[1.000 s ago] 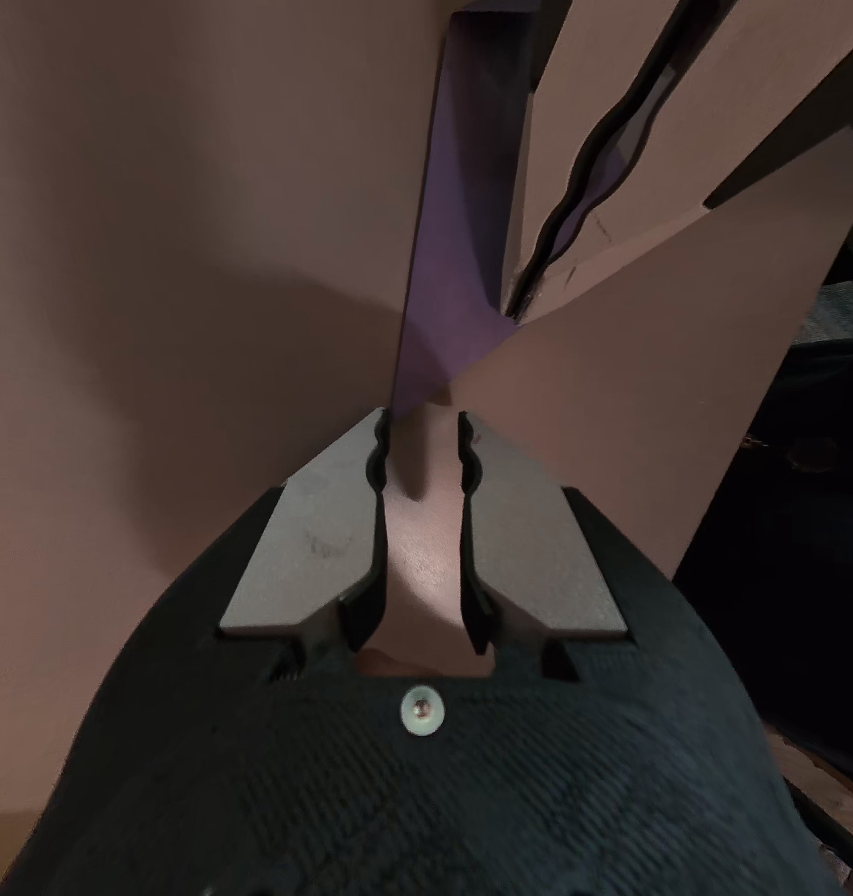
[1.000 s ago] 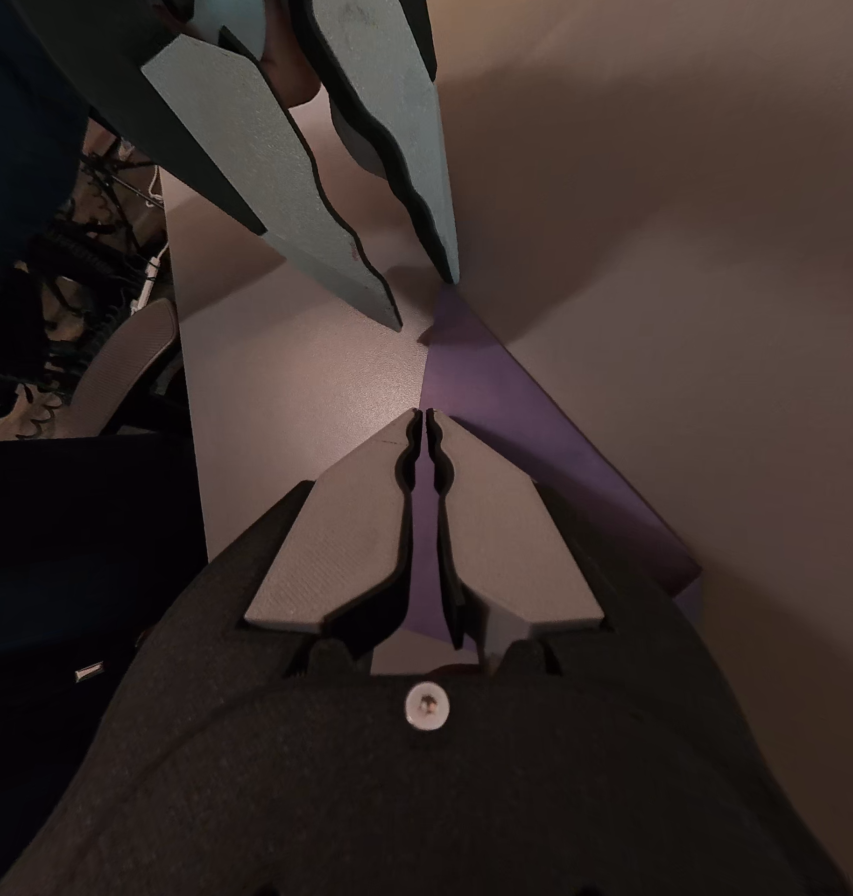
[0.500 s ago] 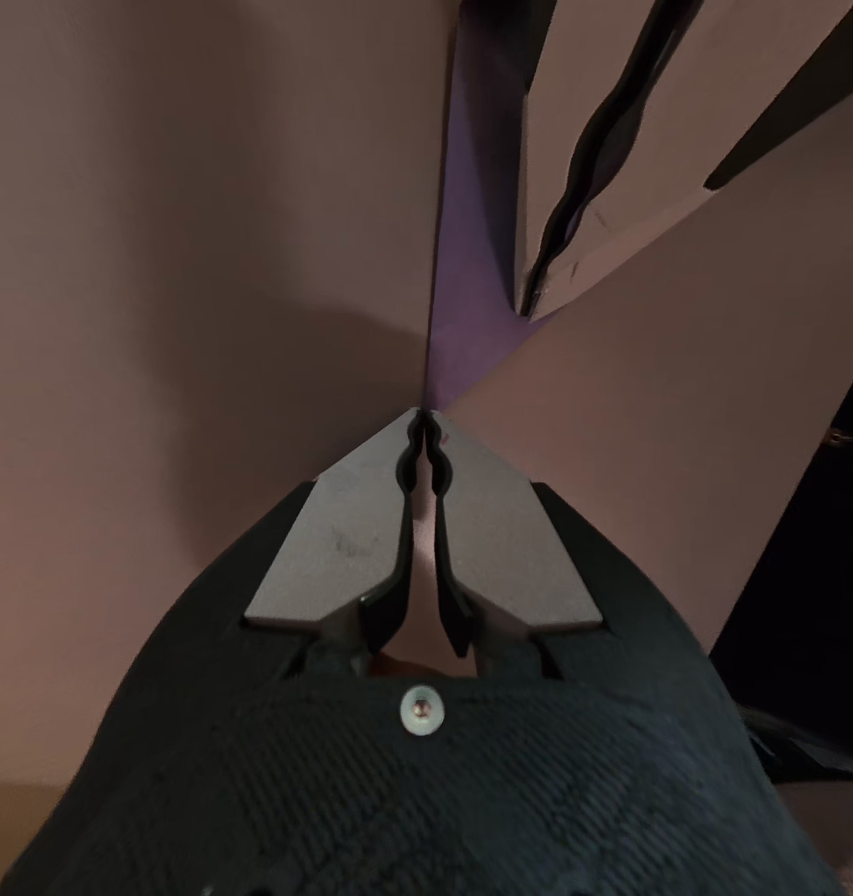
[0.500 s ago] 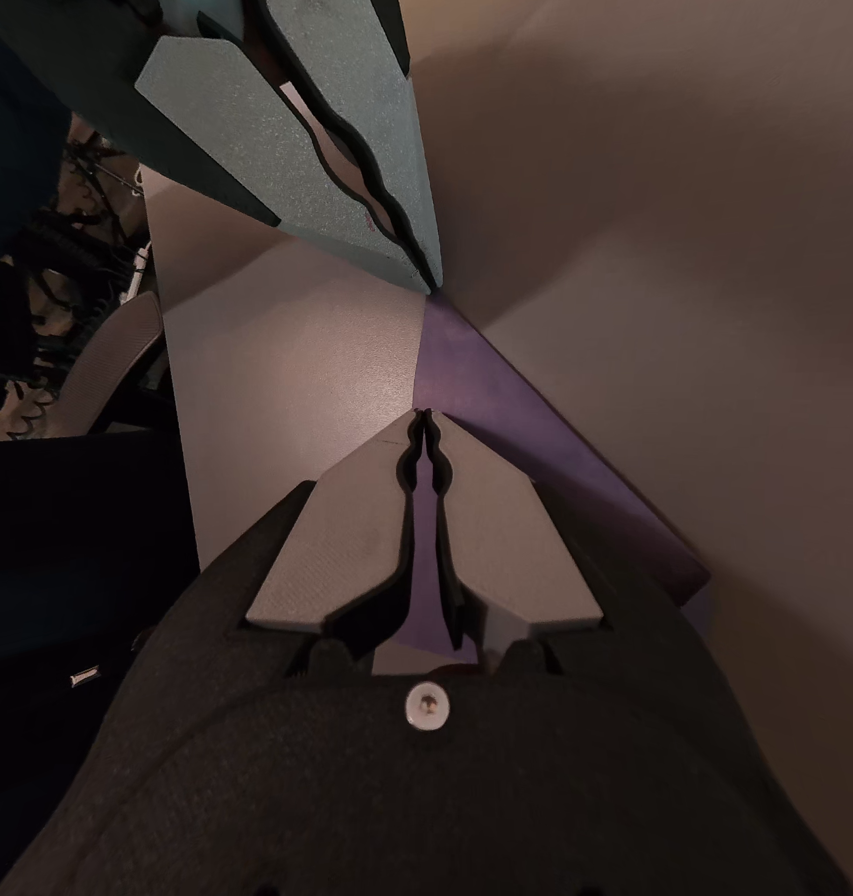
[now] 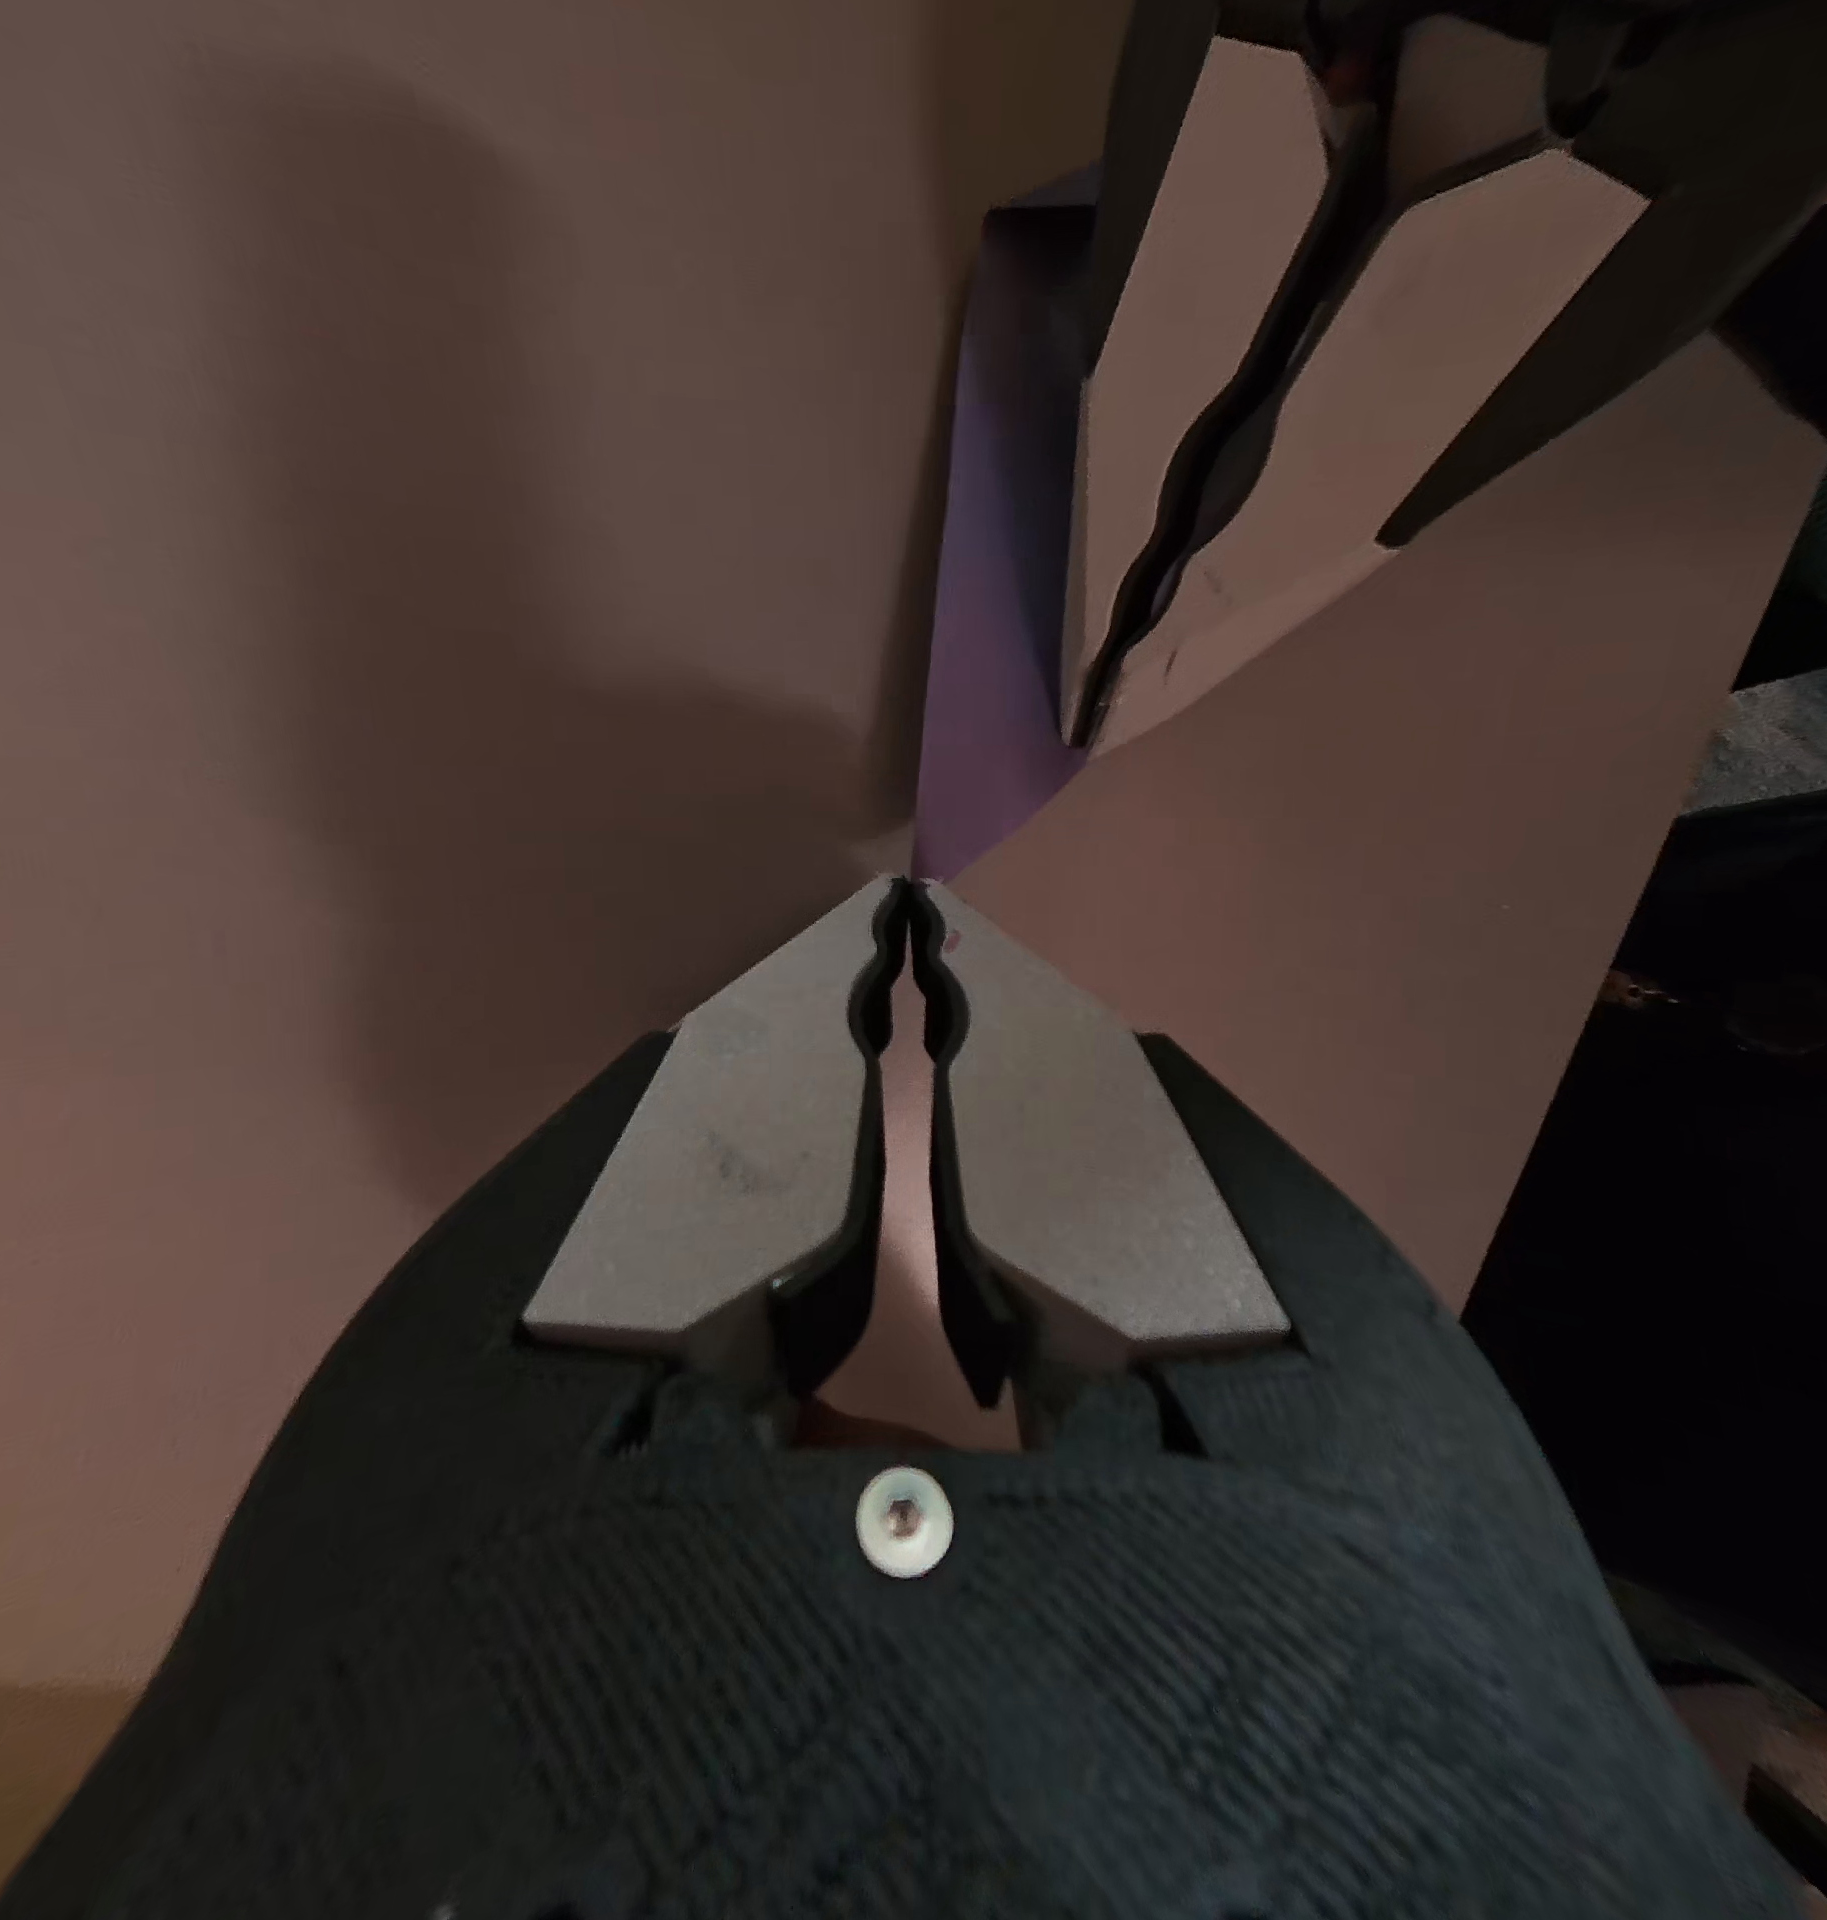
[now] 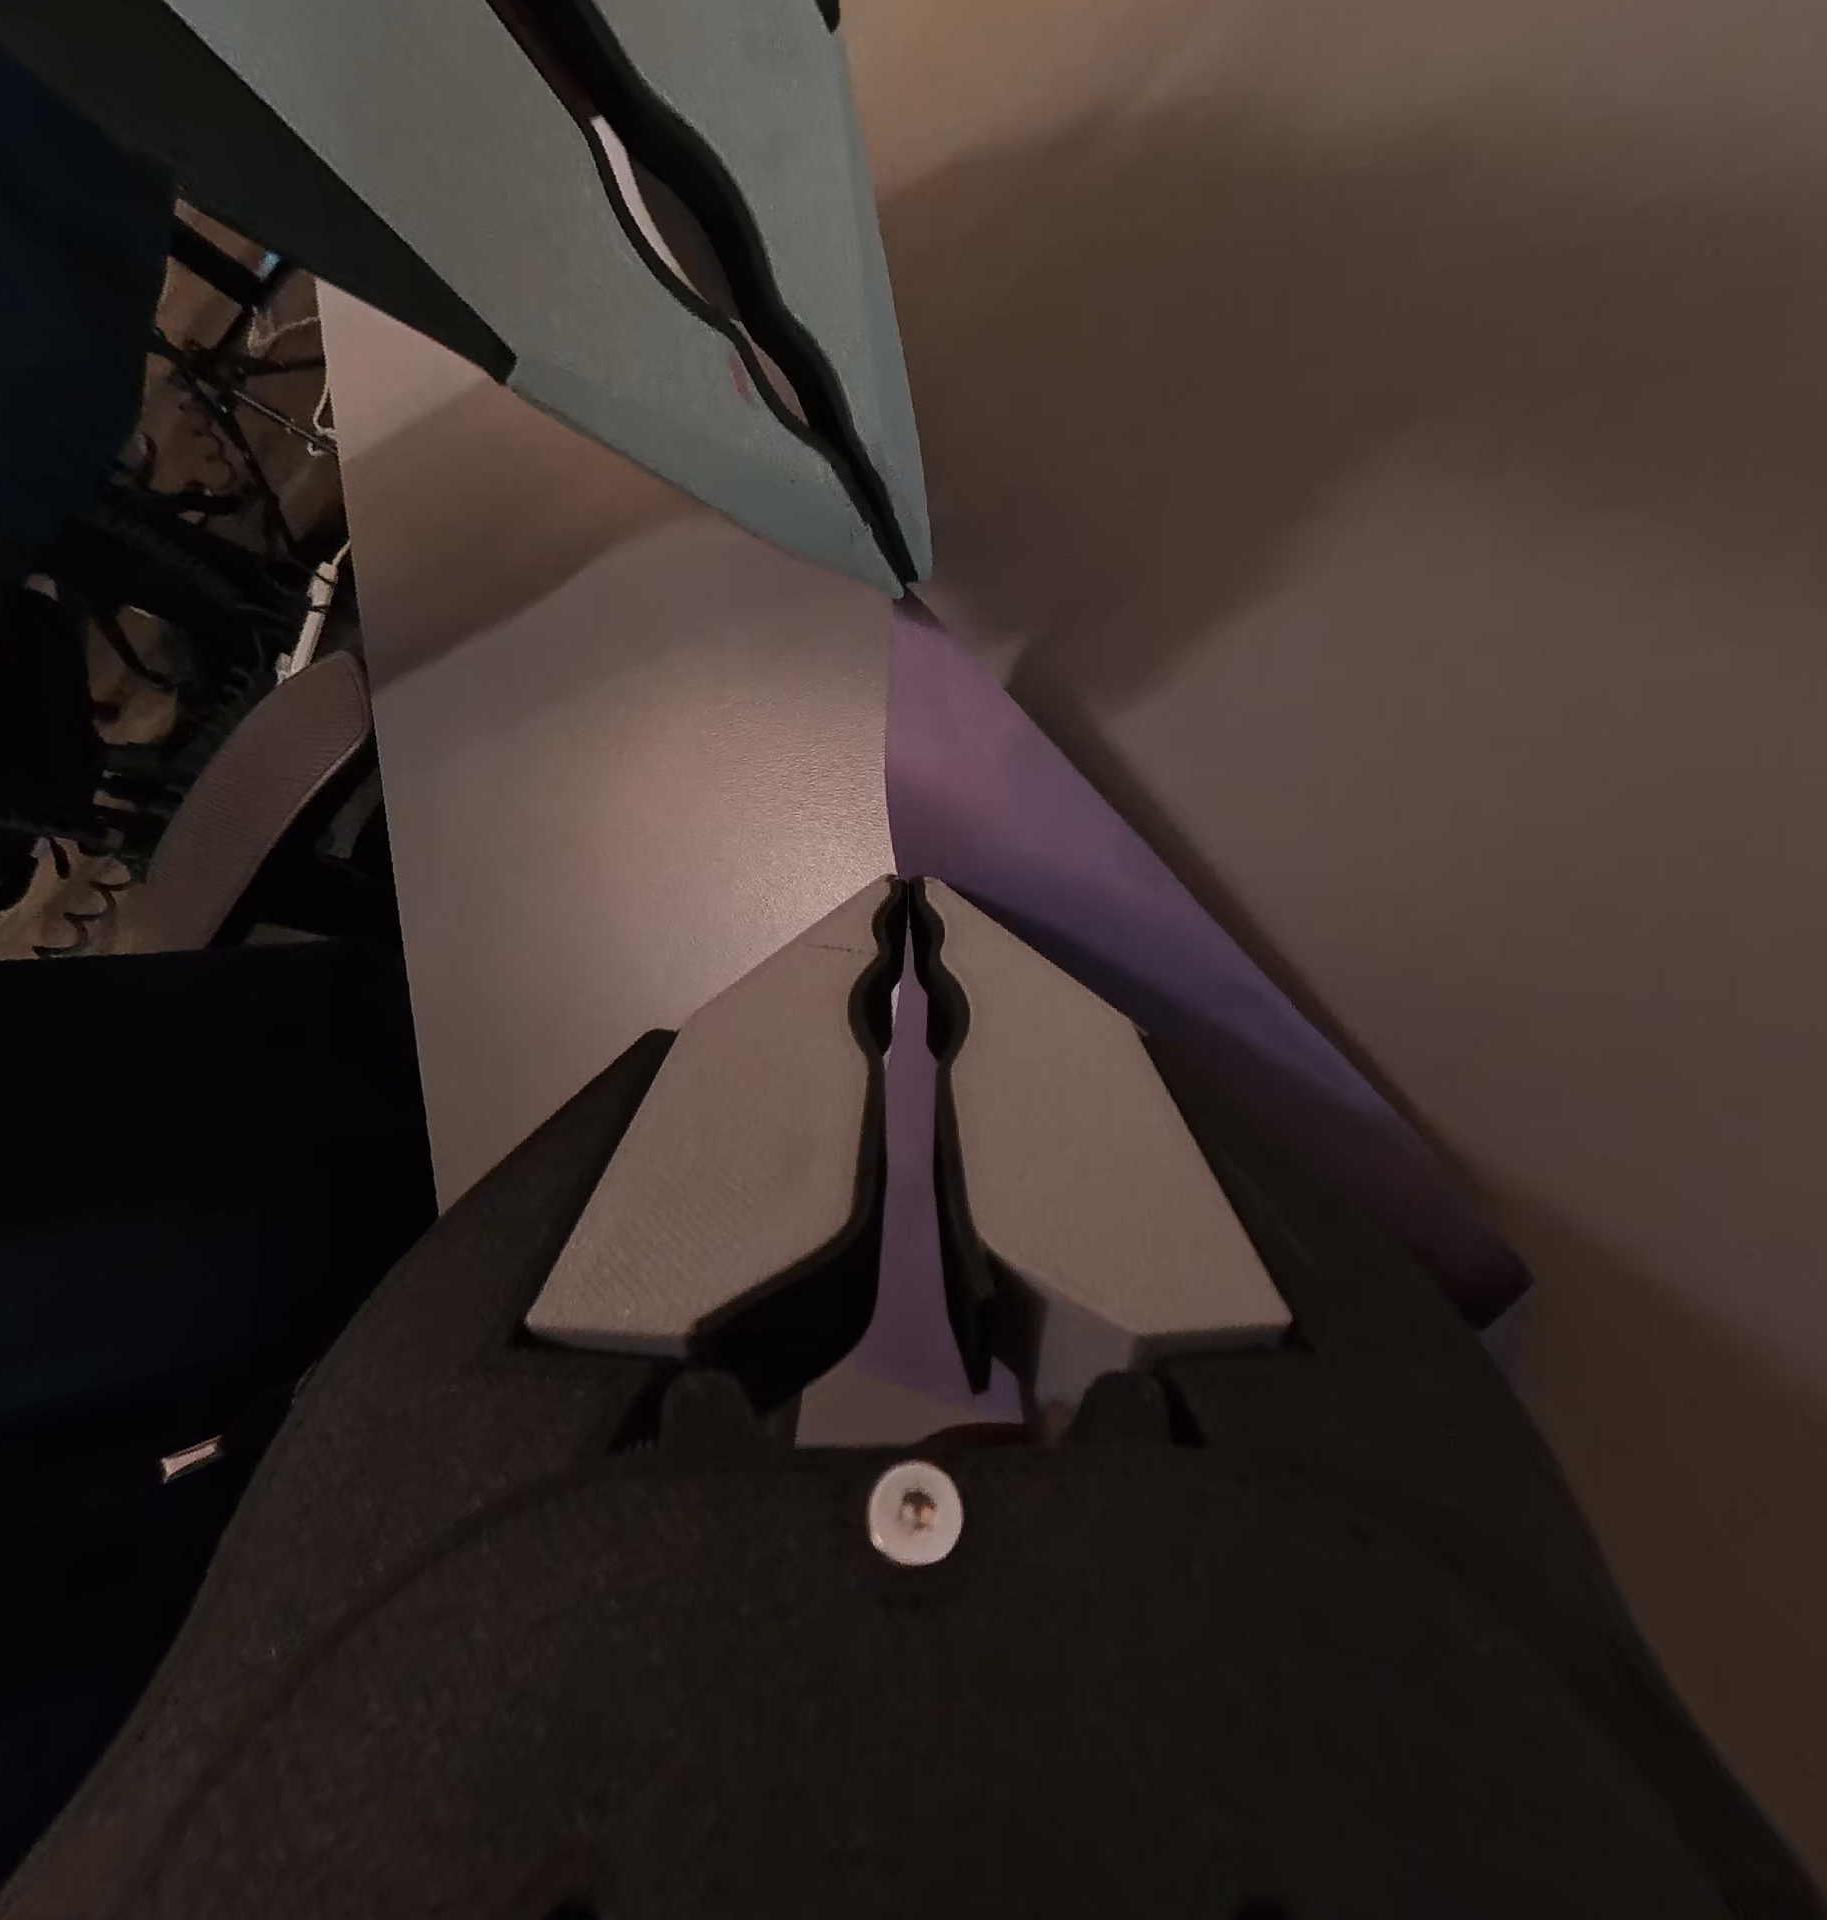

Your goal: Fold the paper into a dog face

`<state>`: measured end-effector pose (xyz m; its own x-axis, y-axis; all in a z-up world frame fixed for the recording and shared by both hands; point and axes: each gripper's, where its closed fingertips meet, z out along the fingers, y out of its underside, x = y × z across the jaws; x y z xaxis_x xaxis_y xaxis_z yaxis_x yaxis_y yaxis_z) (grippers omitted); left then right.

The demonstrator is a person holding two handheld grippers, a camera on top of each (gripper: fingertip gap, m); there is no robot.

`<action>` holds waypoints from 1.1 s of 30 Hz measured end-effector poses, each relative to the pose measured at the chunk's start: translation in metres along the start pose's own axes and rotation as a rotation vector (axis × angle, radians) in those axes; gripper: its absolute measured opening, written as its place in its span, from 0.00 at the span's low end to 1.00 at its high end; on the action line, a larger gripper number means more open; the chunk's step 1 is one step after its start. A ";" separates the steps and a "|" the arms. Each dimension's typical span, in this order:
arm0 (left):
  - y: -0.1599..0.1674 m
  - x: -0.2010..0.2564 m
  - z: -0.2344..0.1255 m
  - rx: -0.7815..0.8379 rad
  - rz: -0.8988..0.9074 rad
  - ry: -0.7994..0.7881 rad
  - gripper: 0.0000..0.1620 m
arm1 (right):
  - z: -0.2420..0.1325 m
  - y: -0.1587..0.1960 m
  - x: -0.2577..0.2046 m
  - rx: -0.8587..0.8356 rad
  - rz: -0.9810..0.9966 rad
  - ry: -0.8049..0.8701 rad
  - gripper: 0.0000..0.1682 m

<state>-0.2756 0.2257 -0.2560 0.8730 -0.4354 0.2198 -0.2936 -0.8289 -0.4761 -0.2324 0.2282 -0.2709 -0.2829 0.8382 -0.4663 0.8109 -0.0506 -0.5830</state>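
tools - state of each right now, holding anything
left tool: shut on the tip of the paper.
right tool: shut, tips at the paper's edge; whether it grips it cannot be told.

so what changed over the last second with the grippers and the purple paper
The left gripper went from open, straddling the near tip of the purple paper, to shut at that tip; whether it truly pinches the tip cannot be told. The right gripper stayed shut, its fingertips at the paper's edge, and the paper stayed flat on the table, both with only slight shifts in view.
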 end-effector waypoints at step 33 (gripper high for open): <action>0.015 -0.004 0.007 -0.060 0.054 0.017 0.14 | 0.006 -0.004 0.012 0.028 0.089 0.015 0.00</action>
<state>-0.2804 0.2175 -0.2701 0.8485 -0.4859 0.2097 -0.3635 -0.8231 -0.4362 -0.2416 0.2354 -0.2781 -0.2025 0.8379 -0.5068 0.8178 -0.1400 -0.5582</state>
